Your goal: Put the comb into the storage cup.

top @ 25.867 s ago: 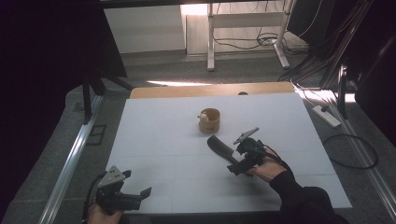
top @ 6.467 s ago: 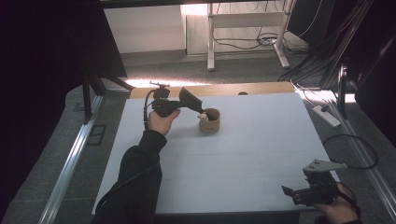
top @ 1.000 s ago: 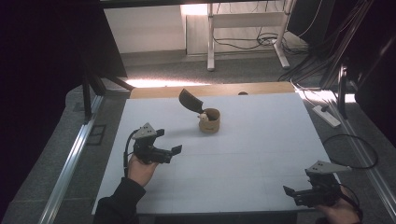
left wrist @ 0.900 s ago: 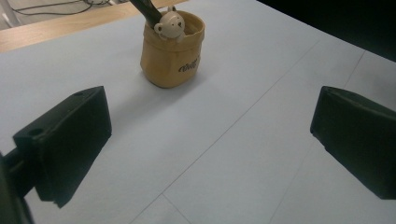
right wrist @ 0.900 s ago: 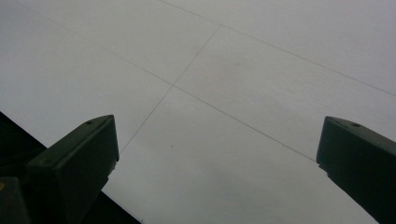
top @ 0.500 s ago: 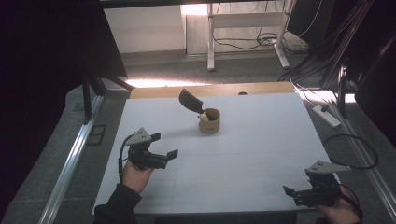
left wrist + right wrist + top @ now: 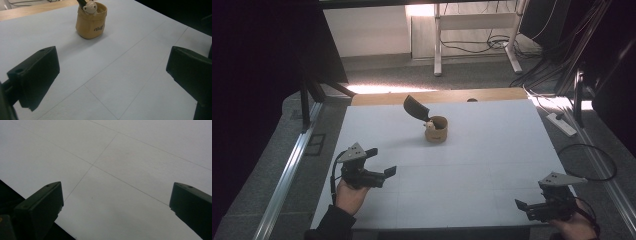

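The high view is dimly lit, with its left side and upper right lost in near-black, while daylight enters at the top centre and a bright patch is thrown on the floor [image 7: 384, 88] just above the table [image 7: 492, 150]. In the left gripper view the pouch [image 7: 91, 22] is rendered fairly sharp with a soft shadow at its lower left. In both gripper views the jaws at the lower corners are blurred and underexposed against the evenly lit white surface.

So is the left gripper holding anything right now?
No, in the left gripper view the left gripper has its jaws wide apart over bare table, with the tan cup standing well beyond them.
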